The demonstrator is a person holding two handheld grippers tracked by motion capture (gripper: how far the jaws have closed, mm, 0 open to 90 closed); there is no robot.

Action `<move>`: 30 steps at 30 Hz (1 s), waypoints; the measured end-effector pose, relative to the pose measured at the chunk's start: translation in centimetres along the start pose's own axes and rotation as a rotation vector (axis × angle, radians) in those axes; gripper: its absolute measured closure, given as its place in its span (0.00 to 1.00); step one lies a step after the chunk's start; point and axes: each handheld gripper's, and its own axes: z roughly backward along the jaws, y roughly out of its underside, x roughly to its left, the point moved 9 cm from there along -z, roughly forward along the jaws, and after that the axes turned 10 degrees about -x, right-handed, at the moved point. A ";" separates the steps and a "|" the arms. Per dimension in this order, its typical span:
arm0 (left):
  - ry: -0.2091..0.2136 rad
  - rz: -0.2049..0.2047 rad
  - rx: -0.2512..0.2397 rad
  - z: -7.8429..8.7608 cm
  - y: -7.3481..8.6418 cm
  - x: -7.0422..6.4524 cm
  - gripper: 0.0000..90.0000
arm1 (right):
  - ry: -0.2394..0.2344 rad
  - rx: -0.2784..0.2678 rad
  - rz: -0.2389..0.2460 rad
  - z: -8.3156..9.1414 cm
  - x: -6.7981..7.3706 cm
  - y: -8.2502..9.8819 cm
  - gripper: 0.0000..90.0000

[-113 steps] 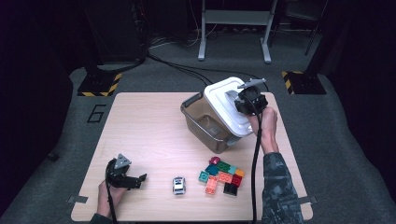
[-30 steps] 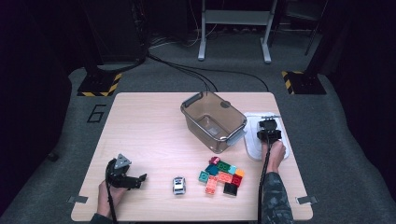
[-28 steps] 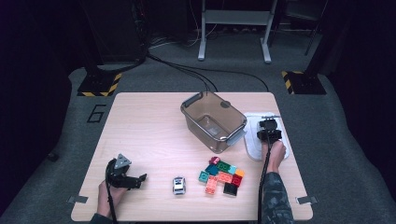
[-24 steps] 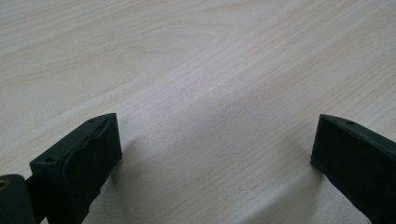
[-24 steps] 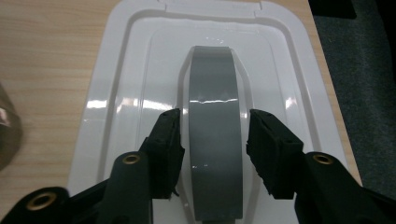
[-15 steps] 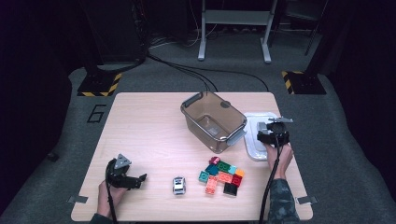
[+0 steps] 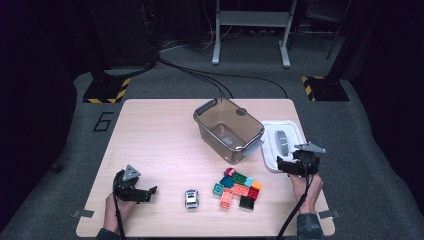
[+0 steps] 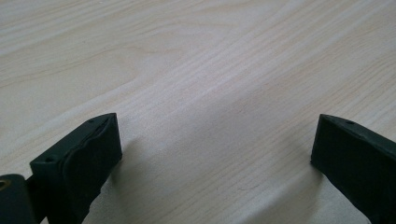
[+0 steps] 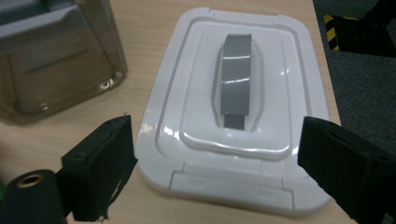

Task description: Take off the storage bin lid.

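The right claw (image 7: 291,166) has just been opening its jaws, and now they stand wide apart with nothing between them. In the right gripper view the two black pads frame the white lid (image 9: 233,112), but they do not touch it. The lid lies flat on the counter (image 7: 155,135), with its grey handle (image 9: 236,79) pointing away from the claw. The claw itself hangs at the near edge of the lid, a little above it.

I judge that the step of putting the lid aside is finished: the lid rests at the right edge of the counter, just beside the clear storage box (image 7: 228,128), which stands open and looks empty. The right hand (image 7: 306,186) seems to be drawing away from the lid.

The next move probably calls for filling the box. The right claw would have to turn left toward the pile of coloured building bricks (image 7: 237,187), which lies near the front of the counter, between the two hands and nearer to the right one. It should come down over one brick with jaws wide enough, and not push the neighbours.

The left claw (image 7: 146,192) rests low at the near left of the counter, released, with bare wood between its jaws. The small toy car (image 7: 191,198) stands just to the right of it, apart from the jaws.
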 end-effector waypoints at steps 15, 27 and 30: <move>-0.013 0.012 -0.007 0.0 0.0 0.0 0.02 | -0.005 0.003 -0.004 2.2 0.5 5.6 0.01; -0.037 0.033 0.000 0.1 0.0 0.0 0.02 | 0.030 0.043 -0.015 2.6 -0.3 9.5 0.02; -0.058 0.036 -0.009 0.1 0.0 0.0 0.02 | 0.032 0.058 -0.017 2.6 -0.2 9.7 0.03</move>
